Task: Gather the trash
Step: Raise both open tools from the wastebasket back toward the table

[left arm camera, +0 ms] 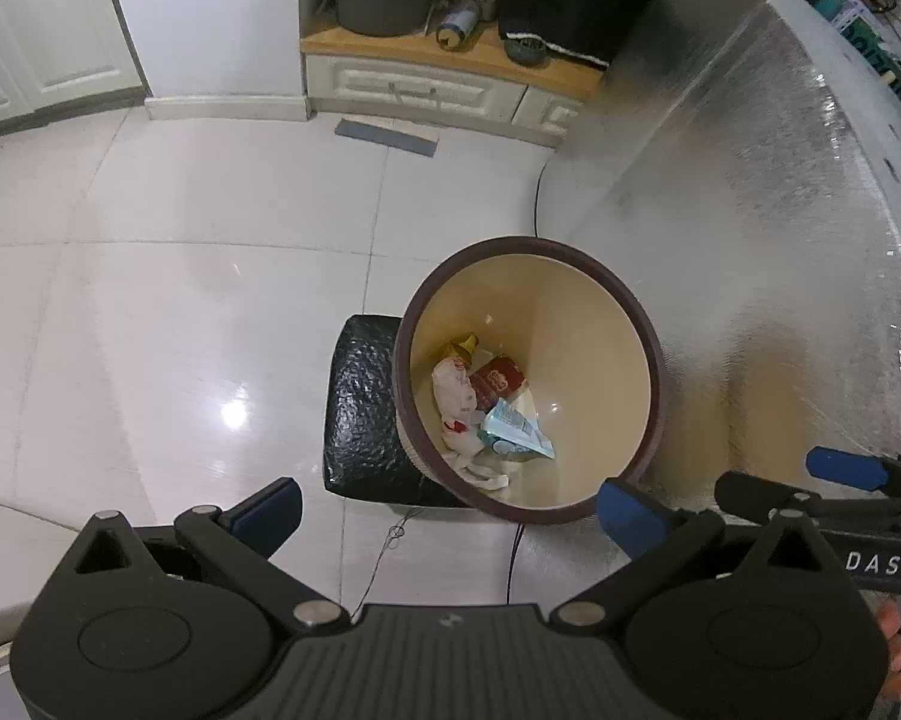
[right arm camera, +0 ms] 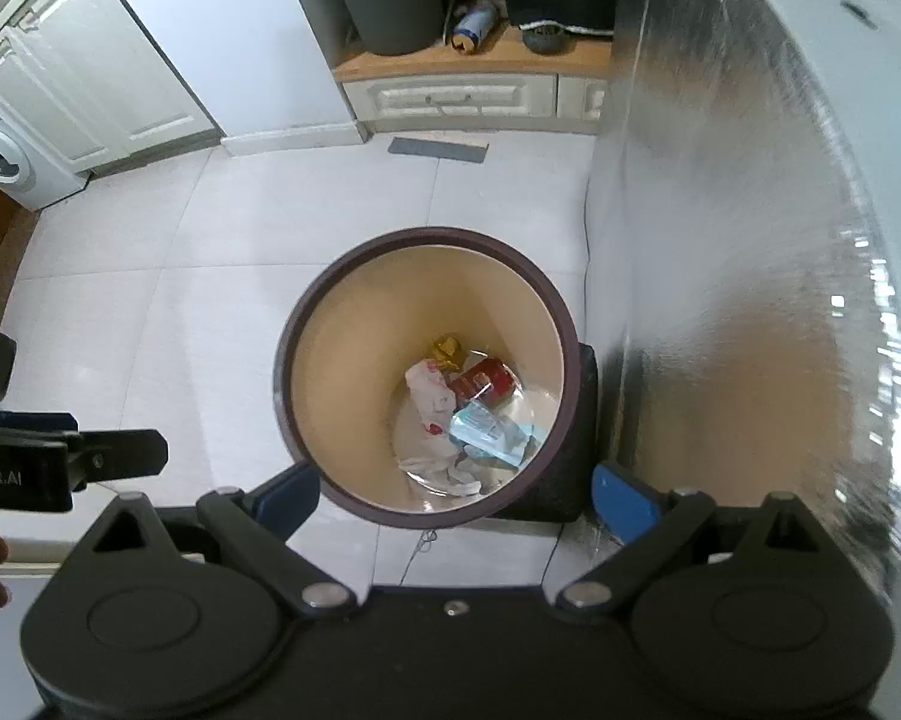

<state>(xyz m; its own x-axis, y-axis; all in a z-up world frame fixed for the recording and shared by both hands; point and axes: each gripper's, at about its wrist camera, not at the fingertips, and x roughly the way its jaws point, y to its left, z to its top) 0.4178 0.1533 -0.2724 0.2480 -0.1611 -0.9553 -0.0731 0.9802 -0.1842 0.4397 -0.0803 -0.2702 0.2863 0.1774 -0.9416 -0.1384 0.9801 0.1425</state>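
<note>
Hovering: two hand-held grippers, left point(left arm camera: 450, 510) and right point(right arm camera: 456, 495), spread apart | one bin point(right arm camera: 306, 330) | four wrappers point(right arm camera: 468, 414)

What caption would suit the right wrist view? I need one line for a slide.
Right gripper, fingers open and empty, above a round bin holding a red packet, white wrapper and blue pouch.

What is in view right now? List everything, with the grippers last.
trash bin: one, brown rim, cream inside, on the floor beside the silver panel
wrappers: several, white, red, gold, pale blue, at the bin's bottom
black bag: one, beside the bin on the floor
silver panel: one, right of the bin
grey bucket: one, on the wooden shelf
washing machine: one, white, far left
left gripper: open, empty, blue pads, above the bin
right gripper: open, empty, blue pads, above the bin
</note>
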